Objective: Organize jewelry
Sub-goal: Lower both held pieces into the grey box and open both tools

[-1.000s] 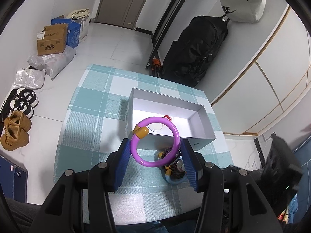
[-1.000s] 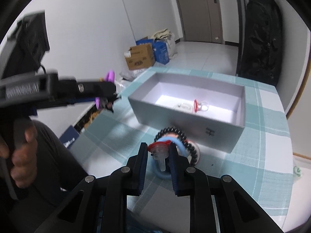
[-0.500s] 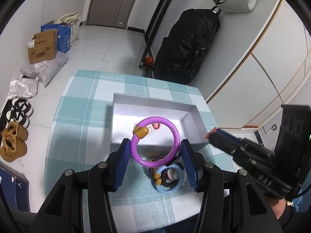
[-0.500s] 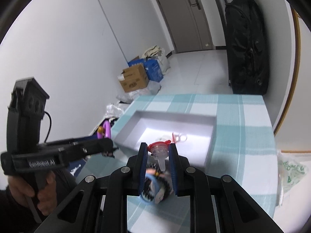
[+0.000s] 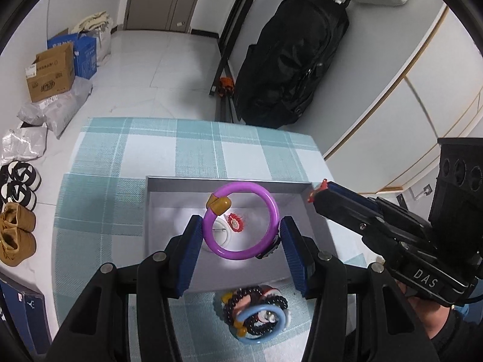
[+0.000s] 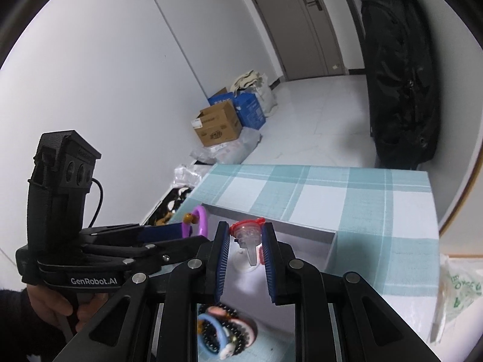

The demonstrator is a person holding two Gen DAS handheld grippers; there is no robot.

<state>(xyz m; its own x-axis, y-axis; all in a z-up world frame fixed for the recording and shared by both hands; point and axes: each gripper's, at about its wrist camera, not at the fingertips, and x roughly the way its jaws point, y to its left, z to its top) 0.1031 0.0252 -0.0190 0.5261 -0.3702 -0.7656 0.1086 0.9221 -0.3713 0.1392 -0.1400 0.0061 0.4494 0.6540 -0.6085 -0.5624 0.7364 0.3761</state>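
My left gripper [image 5: 240, 226] is shut on a purple bangle [image 5: 268, 202] with an amber bead, held upright over the open grey box [image 5: 229, 180] on the checked tablecloth. Inside the box lie a red flower piece [image 5: 236, 221] and a white round piece [image 5: 223, 235]. My right gripper [image 6: 245, 236] is shut on a small clear piece with a red cap [image 6: 247, 231], above the box's near right corner [image 6: 327, 236]. A pile of bead bracelets and a blue bangle [image 5: 256, 313] sits on the cloth in front of the box. The left gripper [image 6: 169, 231] with the purple bangle [image 6: 200, 218] shows in the right wrist view.
A black bag [image 5: 286, 60] leans on the wall beyond the table. Cardboard boxes [image 5: 51, 72], parcels and shoes [image 5: 18, 181] lie on the floor at left. A printed plastic bag [image 6: 459, 295] lies on the table's right side.
Both grippers have moved forward from above the jewelry pile to over the box, each keeping its piece. The right gripper has come into the left wrist view.
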